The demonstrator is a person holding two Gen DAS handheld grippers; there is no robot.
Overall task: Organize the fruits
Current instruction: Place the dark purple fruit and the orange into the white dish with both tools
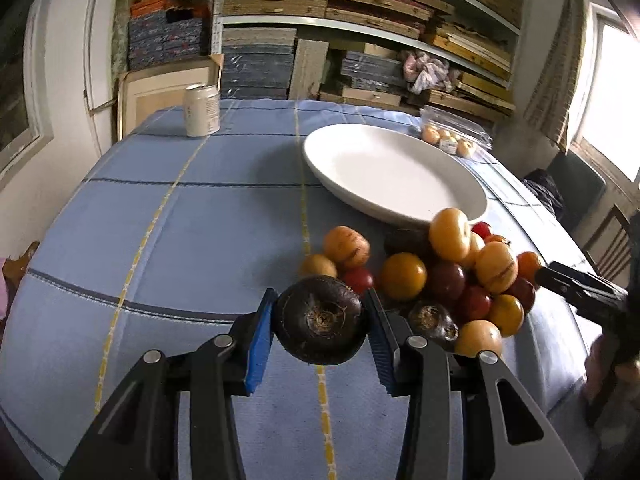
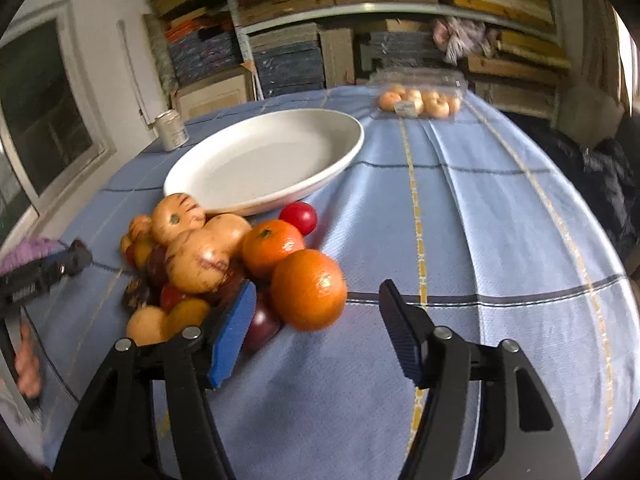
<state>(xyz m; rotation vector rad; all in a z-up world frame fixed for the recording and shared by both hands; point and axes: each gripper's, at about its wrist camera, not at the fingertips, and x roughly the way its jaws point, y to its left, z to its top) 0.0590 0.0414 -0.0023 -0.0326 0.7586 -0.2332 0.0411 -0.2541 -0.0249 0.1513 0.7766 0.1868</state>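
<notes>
Shelves stacked with flat wooden boards and folded fabric (image 1: pixel 360 12) fill the back wall, and in front of them stands a table under a woven light-blue tablecloth (image 1: pixel 180 216) crossed by dark blue and yellow stripes.

Pinched between the blue ribbed pads of the left gripper (image 1: pixel 320 320) is a dark purple-brown round fruit (image 1: pixel 320 322), matte and rough-skinned, its dried fibrous calyx facing the camera; both pads touch its sides. Just beyond it, on the cloth, lies the heaped pile of mixed fruit (image 1: pixel 436 276): smooth glossy red ones, yellow-orange ones with faint brown stripes, deep maroon ones and a second dark rough fruit (image 1: pixel 434 320) at the near edge of the heap.

From the right wrist view the right gripper (image 2: pixel 316 308) has its black fingers spread wide and grips nothing. A bright orange dimpled mandarin (image 2: pixel 309 289) sits at the pile's near side, close by the left blue pad (whether it touches the pad I cannot tell). A second mandarin with a green stem (image 2: pixel 272 247) rests behind it, and a small shiny red tomato-like fruit (image 2: pixel 299 217) lies against the rim of the plate.

That wide shallow white ceramic plate (image 1: pixel 460 168) lies bare, just behind the pile. Farther back a clear plastic packet of pale orange fruit (image 1: pixel 450 140) sits near the table's far edge, and a dull metal tin can (image 1: pixel 202 110) stands upright well apart at the far left corner.
</notes>
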